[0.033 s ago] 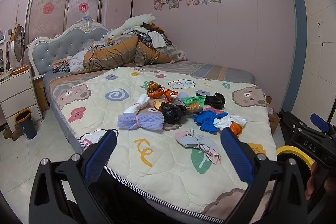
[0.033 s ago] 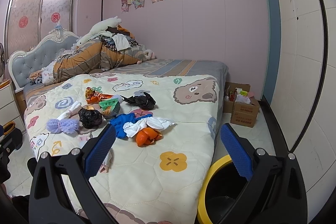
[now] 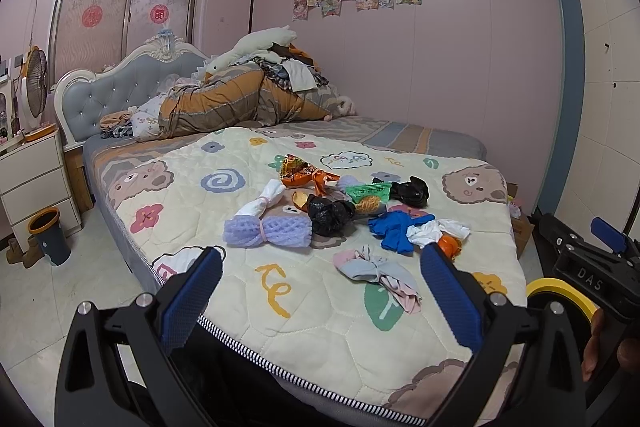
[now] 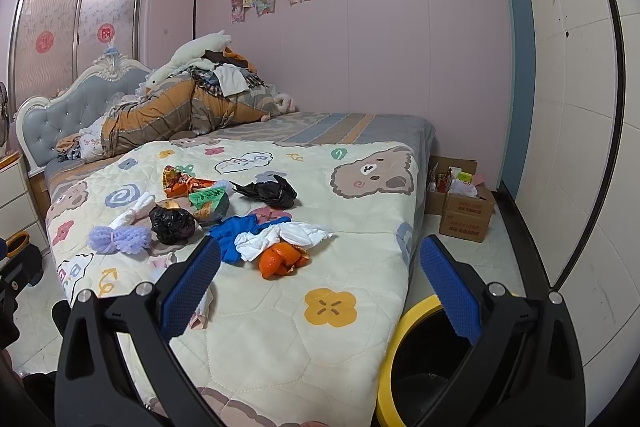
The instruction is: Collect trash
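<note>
Trash lies in a cluster on the bed's quilt (image 3: 304, 311): a purple foam net (image 3: 267, 231), a black bag (image 3: 329, 214), another black bag (image 4: 269, 191), a blue glove (image 3: 394, 229), white tissue (image 4: 280, 235), orange peel (image 4: 282, 259), an orange snack wrapper (image 3: 301, 171), a green packet (image 4: 207, 195) and a grey-pink rag (image 3: 378, 273). My left gripper (image 3: 320, 291) is open and empty over the near bed edge. My right gripper (image 4: 320, 287) is open and empty, near the bed's right corner. A black bin with a yellow rim (image 4: 404, 351) stands on the floor below it.
Piled bedding and plush toys (image 3: 240, 95) lie by the headboard. A white nightstand (image 3: 30, 183) and a small dark bin (image 3: 50, 237) stand left of the bed. Cardboard boxes (image 4: 464, 207) sit on the floor by the right wall.
</note>
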The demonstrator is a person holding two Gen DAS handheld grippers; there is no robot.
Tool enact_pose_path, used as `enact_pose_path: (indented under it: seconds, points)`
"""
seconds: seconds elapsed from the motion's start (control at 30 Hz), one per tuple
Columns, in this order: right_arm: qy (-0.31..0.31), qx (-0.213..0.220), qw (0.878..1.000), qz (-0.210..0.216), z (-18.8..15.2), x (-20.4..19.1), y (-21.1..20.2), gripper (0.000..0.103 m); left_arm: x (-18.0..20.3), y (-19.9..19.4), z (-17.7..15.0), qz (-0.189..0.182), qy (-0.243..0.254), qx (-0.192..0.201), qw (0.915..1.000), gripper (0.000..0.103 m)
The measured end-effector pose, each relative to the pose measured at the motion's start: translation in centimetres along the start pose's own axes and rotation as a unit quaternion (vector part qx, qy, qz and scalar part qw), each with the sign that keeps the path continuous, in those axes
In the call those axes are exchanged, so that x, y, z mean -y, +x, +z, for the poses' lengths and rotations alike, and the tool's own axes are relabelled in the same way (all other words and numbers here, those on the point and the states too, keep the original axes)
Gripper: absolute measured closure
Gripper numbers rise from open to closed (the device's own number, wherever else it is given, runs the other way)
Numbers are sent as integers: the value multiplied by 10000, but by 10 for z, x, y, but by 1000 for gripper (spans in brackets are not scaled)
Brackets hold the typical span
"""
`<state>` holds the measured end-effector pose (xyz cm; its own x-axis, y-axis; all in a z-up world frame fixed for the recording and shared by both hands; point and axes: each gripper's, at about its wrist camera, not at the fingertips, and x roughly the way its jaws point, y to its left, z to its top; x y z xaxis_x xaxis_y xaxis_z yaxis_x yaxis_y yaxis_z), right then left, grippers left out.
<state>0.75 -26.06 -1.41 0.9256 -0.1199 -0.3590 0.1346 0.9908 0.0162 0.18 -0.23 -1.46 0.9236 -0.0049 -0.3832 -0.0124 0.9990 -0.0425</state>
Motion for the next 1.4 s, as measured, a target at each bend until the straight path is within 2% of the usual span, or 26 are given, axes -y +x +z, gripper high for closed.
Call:
enact_pose_path:
  seconds: [0.17, 0.3, 0.53, 0.73, 0.87, 0.97, 1.1, 1.2, 1.4]
  points:
    - [95, -63, 9999, 35, -1, 3, 6, 7, -6, 3, 1, -7, -69, -54, 10000, 7]
    - [183, -22, 9995, 242, -1, 9, 18, 7, -20, 16, 5, -18, -298, -271, 9992, 7]
    - [345, -281, 9981, 430, 2, 14, 47, 7, -59, 61, 11, 36, -797, -950, 9923, 7]
    - [171, -491, 9978, 410, 2, 4, 81, 7, -77, 113, 14, -44, -635, -1535, 9861, 7]
    - [258, -984, 9910, 873, -3, -6, 105, 7, -93, 141, 16, -68, -589, -1588, 9855, 7]
    - [131, -1249, 9845, 1224, -10, -21, 115, 7, -103, 161, 19, 76, -516, -1692, 9842, 7]
    - [-118, -1472, 9761, 1596, -17, -48, 122, 7, -115, 184, 22, 136, -519, -1792, 9823, 7]
    - [-340, -1552, 9698, 1853, -18, -67, 128, 7, -121, 200, 21, 48, -586, -1925, 9795, 7]
    - [-815, -1784, 9560, 2181, -20, -95, 138, 7, -125, 223, 17, -26, -524, -2060, 9771, 7]
